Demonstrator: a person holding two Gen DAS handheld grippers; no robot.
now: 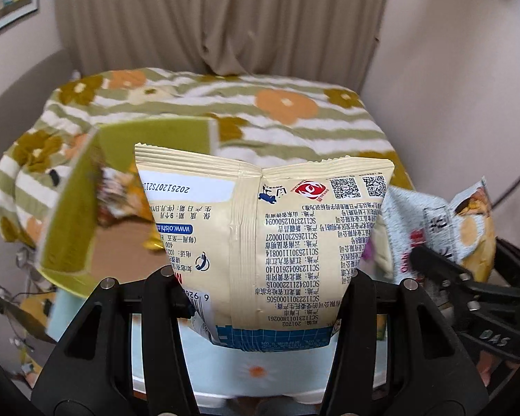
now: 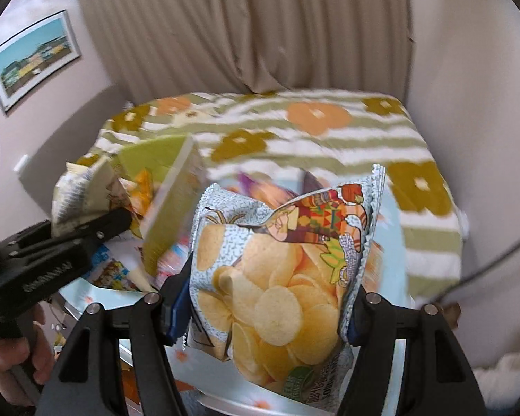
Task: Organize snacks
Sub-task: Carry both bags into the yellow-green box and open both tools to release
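Left gripper clamped on cream snack bag; right gripper clamped on chip bag. Both bags held aloft beside green box. Grip to be kept firm until bags are lowered inside.

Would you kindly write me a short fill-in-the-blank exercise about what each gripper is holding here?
1. The left gripper is shut on a cream bag showing its ____ side, covered in print.
2. The right gripper holds a bag picturing round potato ____.
3. Behind both bags lies a striped blanket patterned with ____.
4. The open box beside the cream bag is ____ in colour.

Missing words: back; chips; flowers; green
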